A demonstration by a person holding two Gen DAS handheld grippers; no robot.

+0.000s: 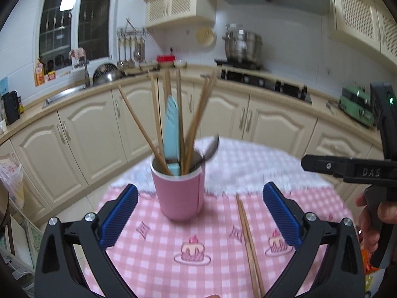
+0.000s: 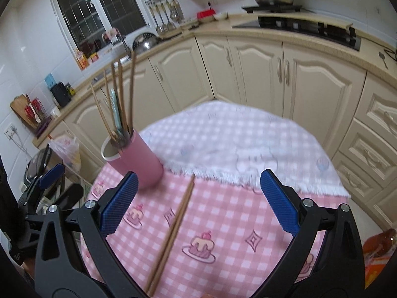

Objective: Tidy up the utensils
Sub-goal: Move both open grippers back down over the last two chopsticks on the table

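- Left wrist view: the left gripper [image 1: 199, 212] is hovering with its blue fingers [image 1: 119, 214] spread wide and nothing between them. The pink cup [image 1: 179, 193] is sitting straight ahead on the table [image 1: 153, 268], roughly centred in the gap but further out than the tips, as far as I can tell.
- The cup is already packed: a fan of chopsticks [image 1: 158, 114], a light blue utensil [image 1: 171, 134] and a spoon [image 1: 211, 149] leaning out over the rim. It's looking top-heavy to me, so a nudge from either finger is probably going to tip it or send the sticks sliding.
- The loose chopstick pair [image 1: 248, 243] is lying on the cloth just right of the cup, running toward the camera. The right gripper's body is showing at the right edge with a hand [image 1: 372, 226] on it, so the two tools are working pretty close together here and could bump.
- Right wrist view: the right gripper [image 2: 198, 204] is also gaping wide and holding nothing. The loose chopstick pair [image 2: 173, 236] is lying between its fingers, nearer the left one [image 2: 119, 211].
- The risk I'm seeing: pinching two thin round sticks flat on a soft tablecloth [image 2: 223, 223], they could roll apart so only one comes up, or the cloth gets snagged.
- The pink cup [image 2: 135, 164] is sitting just past that left finger, so drifting left is risking a knock.
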